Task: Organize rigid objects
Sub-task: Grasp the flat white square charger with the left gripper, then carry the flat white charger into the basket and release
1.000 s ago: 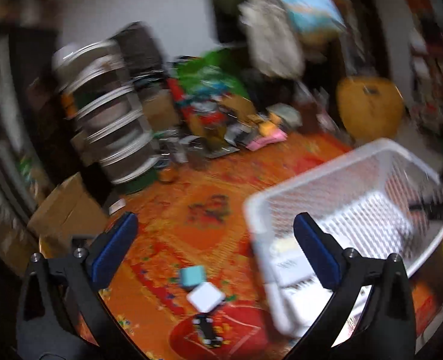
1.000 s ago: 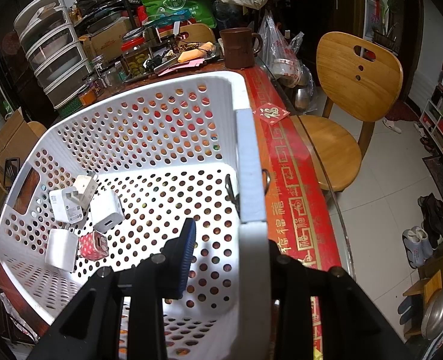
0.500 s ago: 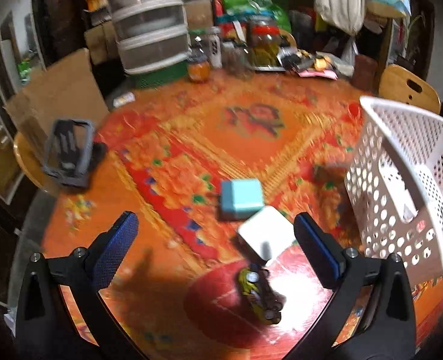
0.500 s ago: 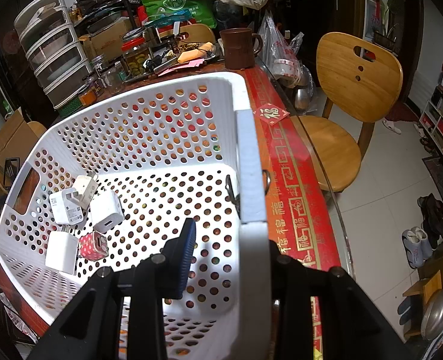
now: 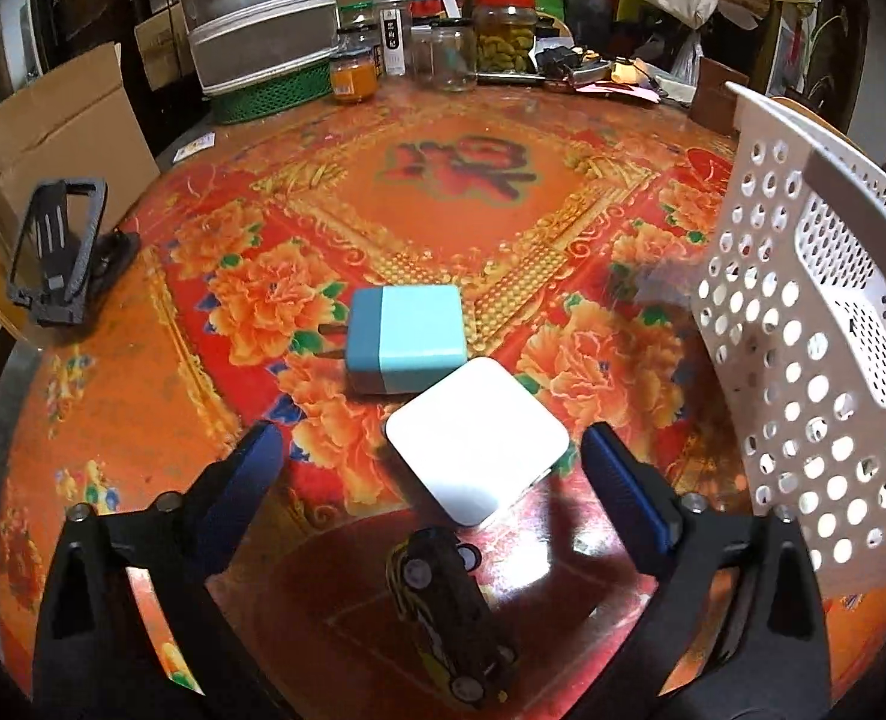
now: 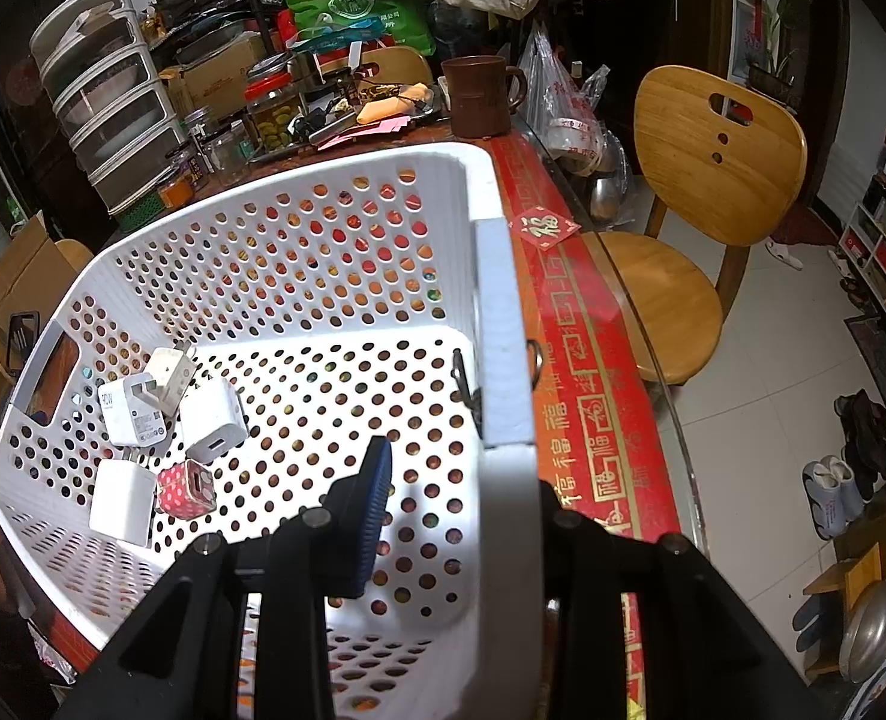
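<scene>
left gripper [image 5: 431, 468]: jaws spread wide, nothing between them, hanging just above the table over the loose stuff

white charger [image 5: 475, 438]: flat square block lying on the table right between the left gripper's blue pads, not touched by either one

teal charger [image 5: 405, 339]: two-tone blue cube just behind the white one, the two look like they're touching at a corner, prongs poking out on its left side

toy car [image 5: 443, 606]: little black and yellow car, nearest the camera, just below the white charger

right gripper [image 6: 443, 492]: clamped onto the near wall of the basket, blue pad inside, the other finger outside the rim

basket [image 6: 496, 300]: white perforated plastic, sits on the right side of the table; in the left wrist view it's the wall at the right edge

already in the basket: four white plug adapters [image 6: 212, 420] plus a small red polka-dot one [image 6: 186, 487], all bunched in the far left corner of the floor

table [image 5: 454, 180]: round, red and orange floral cloth

other stuff: black phone stand [image 5: 62, 246] at the left edge, jars [image 5: 502, 36] and a stack of drawers [image 5: 257, 12] along the back, brown mug [image 6: 481, 96] and a wooden chair [image 6: 712, 180] off to the right
</scene>
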Demonstrator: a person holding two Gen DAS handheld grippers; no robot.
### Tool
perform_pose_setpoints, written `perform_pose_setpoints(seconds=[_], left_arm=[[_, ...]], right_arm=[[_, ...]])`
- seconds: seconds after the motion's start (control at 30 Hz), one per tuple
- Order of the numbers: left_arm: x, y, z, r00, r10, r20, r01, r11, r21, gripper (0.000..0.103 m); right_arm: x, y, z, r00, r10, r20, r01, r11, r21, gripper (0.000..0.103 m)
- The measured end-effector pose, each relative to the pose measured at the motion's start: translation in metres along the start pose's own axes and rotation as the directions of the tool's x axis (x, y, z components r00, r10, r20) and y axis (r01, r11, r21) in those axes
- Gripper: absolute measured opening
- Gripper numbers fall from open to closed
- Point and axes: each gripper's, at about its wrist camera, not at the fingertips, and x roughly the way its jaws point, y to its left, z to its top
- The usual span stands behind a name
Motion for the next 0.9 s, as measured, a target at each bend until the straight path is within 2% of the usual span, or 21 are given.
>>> perform_pose_setpoints(seconds=[0.13, 0.17, 0.2, 0.4, 0.53, 0.6, 0.7, 0.9], left_arm=[[0.005, -0.004, -0.003, 1.000, -0.016, -0.005, 0.017, 1.000, 0.008, 0.072], [0.004, -0.005, -0.004, 1.000, -0.026, -0.003, 0.026, 1.000, 0.008, 0.059], [0.003, -0.007, -0.005, 0.999, -0.034, 0.000, 0.034, 0.999, 0.012, 0.057], [-0.007, -0.014, -0.009, 0.998, 0.018, 0.052, -0.021, 0.998, 0.057, 0.057], [-0.022, -0.013, -0.007, 0.992, 0.079, 0.103, -0.087, 0.993, 0.078, 0.057], [-0.034, -0.012, -0.004, 0.979, 0.138, 0.147, -0.151, 0.985, 0.084, 0.057], [-0.050, -0.010, 0.000, 0.962, 0.189, 0.197, -0.208, 0.975, 0.080, 0.057], [-0.089, -0.009, 0.012, 0.929, 0.239, 0.283, -0.271, 0.959, 0.079, 0.057]], right_arm=[[0.000, 0.000, 0.000, 1.000, -0.001, -0.001, 0.001, 1.000, 0.000, 0.034], [0.000, 0.000, 0.000, 1.000, -0.001, -0.002, 0.001, 1.000, 0.000, 0.034], [0.000, 0.000, 0.000, 1.000, 0.000, -0.001, 0.000, 1.000, 0.000, 0.034], [0.000, 0.000, 0.000, 1.000, -0.001, -0.001, 0.001, 1.000, -0.001, 0.034], [0.000, 0.000, 0.000, 1.000, 0.000, 0.000, 0.000, 1.000, -0.001, 0.034], [0.000, 0.000, 0.000, 1.000, -0.001, 0.000, 0.001, 1.000, -0.001, 0.034], [0.000, 0.000, 0.000, 1.000, -0.001, 0.000, 0.001, 1.000, -0.001, 0.034], [0.000, 0.000, 0.000, 1.000, 0.000, 0.001, 0.000, 1.000, -0.002, 0.034]])
